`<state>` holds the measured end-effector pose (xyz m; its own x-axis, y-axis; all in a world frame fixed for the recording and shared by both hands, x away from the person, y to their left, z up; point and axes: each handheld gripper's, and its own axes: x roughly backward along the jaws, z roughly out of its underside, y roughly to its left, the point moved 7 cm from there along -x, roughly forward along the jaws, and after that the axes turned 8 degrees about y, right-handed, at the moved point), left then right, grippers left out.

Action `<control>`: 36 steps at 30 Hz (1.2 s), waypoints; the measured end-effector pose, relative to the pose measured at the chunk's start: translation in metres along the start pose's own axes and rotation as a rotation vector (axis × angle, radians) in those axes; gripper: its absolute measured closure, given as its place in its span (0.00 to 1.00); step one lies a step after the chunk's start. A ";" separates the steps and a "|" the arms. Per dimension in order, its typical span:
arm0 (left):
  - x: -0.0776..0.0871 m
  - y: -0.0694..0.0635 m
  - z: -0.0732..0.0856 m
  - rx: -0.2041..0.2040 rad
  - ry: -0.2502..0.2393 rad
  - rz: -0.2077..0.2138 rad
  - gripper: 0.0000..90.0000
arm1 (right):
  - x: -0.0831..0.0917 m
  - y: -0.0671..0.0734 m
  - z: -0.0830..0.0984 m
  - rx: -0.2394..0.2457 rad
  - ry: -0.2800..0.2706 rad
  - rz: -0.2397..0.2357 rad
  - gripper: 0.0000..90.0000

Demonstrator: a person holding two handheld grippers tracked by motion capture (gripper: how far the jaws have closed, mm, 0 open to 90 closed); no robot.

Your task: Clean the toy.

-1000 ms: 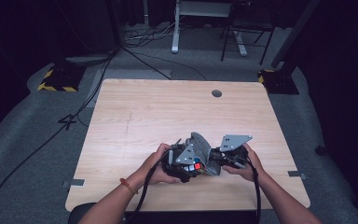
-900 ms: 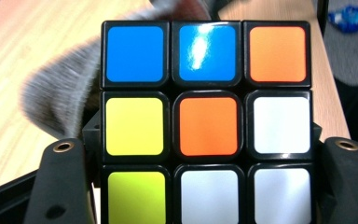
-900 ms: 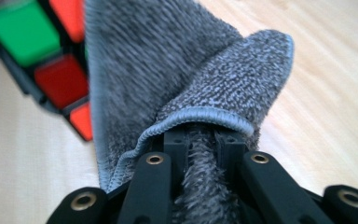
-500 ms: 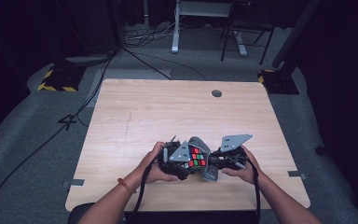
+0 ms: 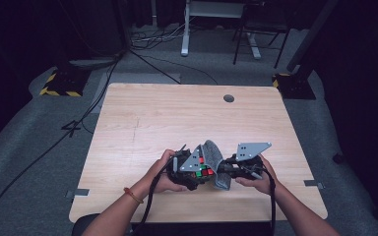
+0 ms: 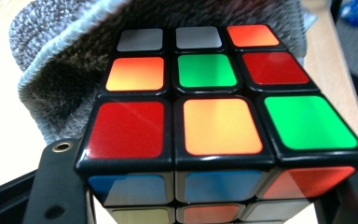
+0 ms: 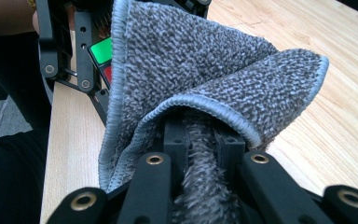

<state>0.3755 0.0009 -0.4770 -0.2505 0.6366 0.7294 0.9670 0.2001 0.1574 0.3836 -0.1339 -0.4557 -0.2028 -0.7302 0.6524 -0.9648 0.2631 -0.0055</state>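
- The table (image 5: 167, 118) is pale wood and carries nothing else near our hands; both tools hover low over its near edge.
- The cloth (image 5: 218, 167) is the larger of our two things: a grey, nubbly rag with a stitched blue-grey hem. We judge it light, soft and floppy, so it will drape and fold wherever it is not held. It is best taken at a bunched fold, as now.
- The right hand-held gripper (image 7: 200, 154) is pressed together on a fold of the cloth, which stands up from its jaws and leans against the cube just ahead.
- The puzzle cube (image 6: 214, 116) is smaller: black-framed, with glossy red, orange, green, grey and blue squares, scrambled. We judge it rigid, fairly light and slick on its faces. Flat opposite faces are the safe hold, since a corner grip could twist a layer or slip.
- The left hand-held gripper (image 5: 193, 169) pinches the cube by its sides, one black jaw showing at the cube's lower left corner in the left gripper view. The cube sits right at the jaw tips, with the cloth touching its far side.
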 end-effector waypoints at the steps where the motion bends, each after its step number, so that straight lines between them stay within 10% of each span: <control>1: 0.000 0.000 0.000 0.000 0.000 0.000 0.37 | 0.000 0.000 0.000 0.000 0.000 0.000 0.88; 10: 0.002 0.001 -0.003 0.004 -0.014 -0.026 0.37 | -0.021 0.001 0.013 -0.014 0.102 -0.029 0.88; 17: 0.000 0.009 0.004 0.038 0.012 -0.042 0.37 | -0.014 0.004 0.009 0.008 0.067 -0.018 0.88; 28: 0.002 0.002 0.000 0.048 -0.037 0.031 0.37 | -0.002 0.003 0.000 0.008 -0.032 0.021 0.88; 36: 0.006 -0.007 -0.011 0.028 -0.096 0.063 0.37 | -0.017 0.000 0.012 -0.005 0.066 0.006 0.88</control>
<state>0.3682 -0.0050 -0.4662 -0.1938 0.7169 0.6697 0.9797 0.1772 0.0938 0.3848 -0.1288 -0.4763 -0.1973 -0.6854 0.7009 -0.9626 0.2708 -0.0061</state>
